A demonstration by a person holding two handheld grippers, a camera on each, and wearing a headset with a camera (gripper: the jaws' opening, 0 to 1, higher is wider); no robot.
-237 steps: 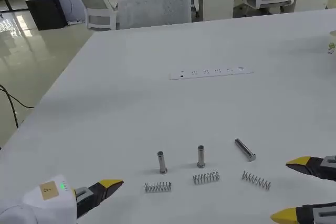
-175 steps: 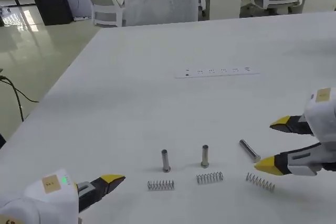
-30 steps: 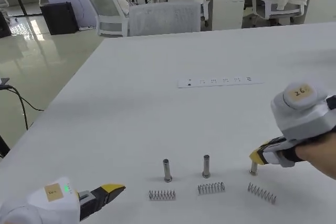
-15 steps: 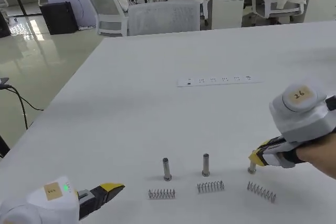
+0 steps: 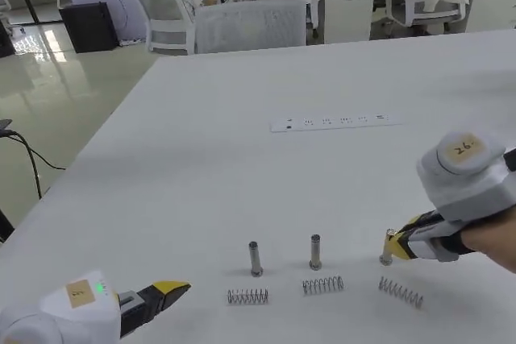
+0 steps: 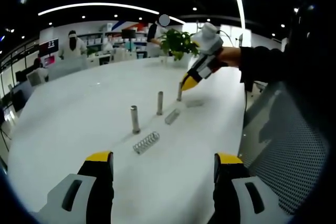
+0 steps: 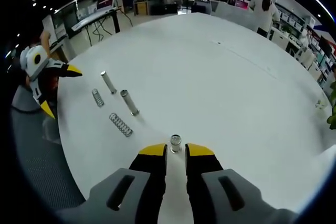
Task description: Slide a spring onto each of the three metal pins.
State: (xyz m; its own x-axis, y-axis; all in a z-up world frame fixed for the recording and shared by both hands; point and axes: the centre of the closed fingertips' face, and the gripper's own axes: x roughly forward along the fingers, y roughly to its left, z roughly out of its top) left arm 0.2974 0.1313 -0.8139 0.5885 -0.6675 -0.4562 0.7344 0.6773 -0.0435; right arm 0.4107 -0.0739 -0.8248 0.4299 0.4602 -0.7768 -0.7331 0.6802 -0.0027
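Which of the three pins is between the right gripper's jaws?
The rightmost pin, held upright by the right gripper; the left pin and middle pin stand free.

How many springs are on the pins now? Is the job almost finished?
None yet, so it is only starting.
Done: the left pin, middle pin and right pin all stand upright on the table.
In hand: the right tool is at the right pin, though I cannot tell if it grips. The left tool is open.
Left: the left spring, middle spring and right spring lie flat.
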